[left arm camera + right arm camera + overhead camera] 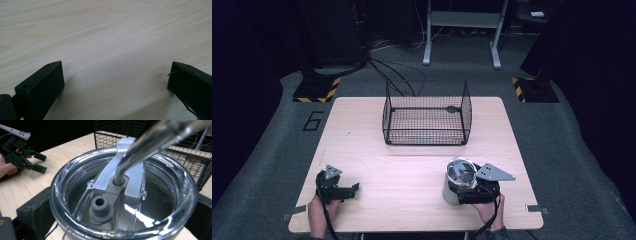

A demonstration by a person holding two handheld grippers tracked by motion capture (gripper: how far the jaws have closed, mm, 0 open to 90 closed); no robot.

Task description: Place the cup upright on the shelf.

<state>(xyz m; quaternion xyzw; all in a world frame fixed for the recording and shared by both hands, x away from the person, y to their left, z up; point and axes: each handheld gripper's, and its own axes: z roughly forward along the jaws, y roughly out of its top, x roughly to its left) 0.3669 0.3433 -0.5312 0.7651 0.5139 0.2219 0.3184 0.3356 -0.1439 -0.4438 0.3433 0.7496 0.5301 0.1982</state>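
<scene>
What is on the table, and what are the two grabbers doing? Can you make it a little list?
table: light wood
basket: black wire, at the far middle of the table, holding a small dark thing too small to tell
cup: shiny metal with a clear lid, near the table's right front
straw: metal, poking through the lid
right gripper: jaws on both sides of the cup, gripping it
left gripper: open, nothing in it, low over bare wood
</scene>
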